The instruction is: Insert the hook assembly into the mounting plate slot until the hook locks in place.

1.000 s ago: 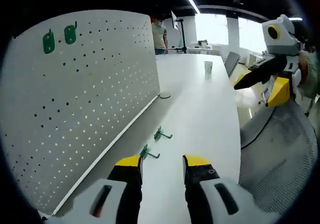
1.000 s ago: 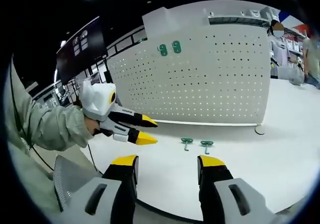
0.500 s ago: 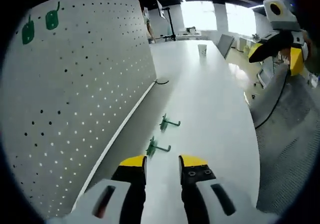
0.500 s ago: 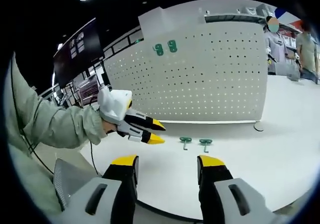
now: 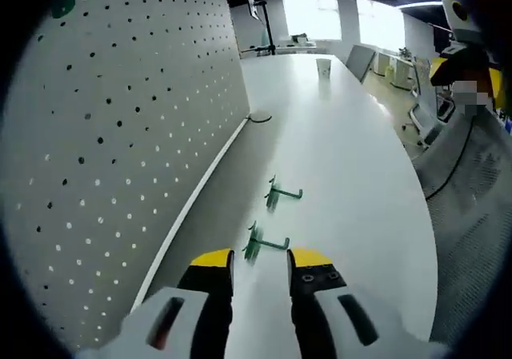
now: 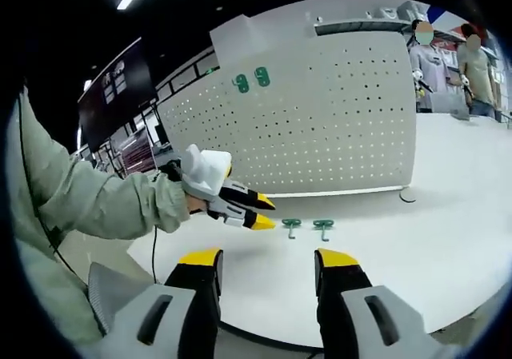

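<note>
White table (image 5: pixel 352 175): green hook (image 5: pixel 264 242) just ahead of open left claw (image 5: pixel 261 260).

Pegboard (image 5: pixel 120 135) stood upright along one edge of the white table (image 5: pixel 352 159), walling off that side; bare tabletop ran wide and open away from it. Two green hooks (image 5: pixel 264 243) (image 5: pixel 282 193) lay on the table near the pegboard's foot, the nearer just ahead of the left gripper (image 5: pixel 260 259), jaws apart. Beyond them, by the pegboard's far end, a small round disc (image 5: pixel 258 118) and, farther off, a cup (image 5: pixel 323 67).
</note>
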The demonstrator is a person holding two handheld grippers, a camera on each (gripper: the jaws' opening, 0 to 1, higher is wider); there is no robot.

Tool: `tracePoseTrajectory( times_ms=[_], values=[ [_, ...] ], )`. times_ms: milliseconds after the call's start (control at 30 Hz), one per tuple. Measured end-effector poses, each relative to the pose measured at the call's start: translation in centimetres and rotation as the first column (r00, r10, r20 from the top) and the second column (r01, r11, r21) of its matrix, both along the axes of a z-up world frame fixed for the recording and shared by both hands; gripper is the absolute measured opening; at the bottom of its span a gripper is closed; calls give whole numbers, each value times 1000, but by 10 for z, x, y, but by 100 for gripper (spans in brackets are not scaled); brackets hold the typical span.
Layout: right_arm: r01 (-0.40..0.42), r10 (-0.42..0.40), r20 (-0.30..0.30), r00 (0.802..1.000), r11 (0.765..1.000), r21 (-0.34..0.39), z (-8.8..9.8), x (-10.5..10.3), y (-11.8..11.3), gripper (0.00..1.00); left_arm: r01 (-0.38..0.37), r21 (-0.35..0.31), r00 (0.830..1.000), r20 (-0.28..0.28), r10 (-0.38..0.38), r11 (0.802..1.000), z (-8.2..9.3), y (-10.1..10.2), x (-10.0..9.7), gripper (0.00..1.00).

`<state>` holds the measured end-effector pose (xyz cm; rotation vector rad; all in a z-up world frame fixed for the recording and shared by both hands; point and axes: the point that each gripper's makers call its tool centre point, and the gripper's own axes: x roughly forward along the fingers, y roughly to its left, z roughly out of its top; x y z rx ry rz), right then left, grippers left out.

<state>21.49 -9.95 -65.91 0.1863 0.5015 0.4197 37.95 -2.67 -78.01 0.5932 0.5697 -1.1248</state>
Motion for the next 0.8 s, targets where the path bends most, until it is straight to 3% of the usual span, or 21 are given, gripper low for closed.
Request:
tracePoseTrajectory(
  times_ms=[267, 800],
  values=[
    [20, -20, -5, 1000, 1000, -2, -2, -1, -3, 44, 27, 32, 1000, -8, -27, 999, -14, -3, 10, 28],
    [57, -57, -8, 998, 998, 15, -1, -1, -8, 43, -12, 40, 996, -83, 15, 999, -35, -2, 19, 26]
  ],
)
